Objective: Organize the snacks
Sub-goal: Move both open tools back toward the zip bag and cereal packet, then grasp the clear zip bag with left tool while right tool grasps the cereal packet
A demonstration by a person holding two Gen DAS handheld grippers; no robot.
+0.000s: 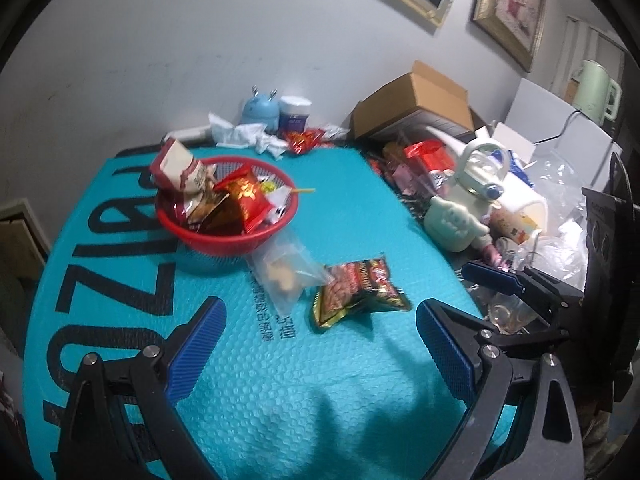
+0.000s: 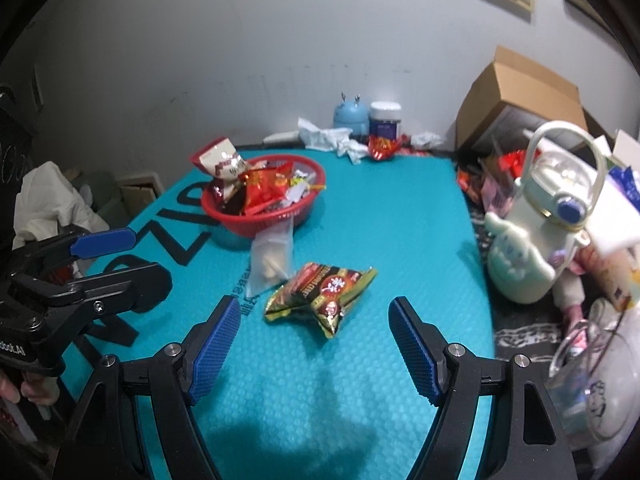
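Pickup is the step in hand: both grippers, left and right, spread and empty, point at the packet at mid-frame, which must go into the basket at upper left.

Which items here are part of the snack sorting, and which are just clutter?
Job:
red basket, already holding snacks
gold-and-red snack packet, on the mat
clear bag, beside the basket
left gripper and right gripper, both open

Clutter:
cardboard box
white bottle
blue figurine
crumpled tissues
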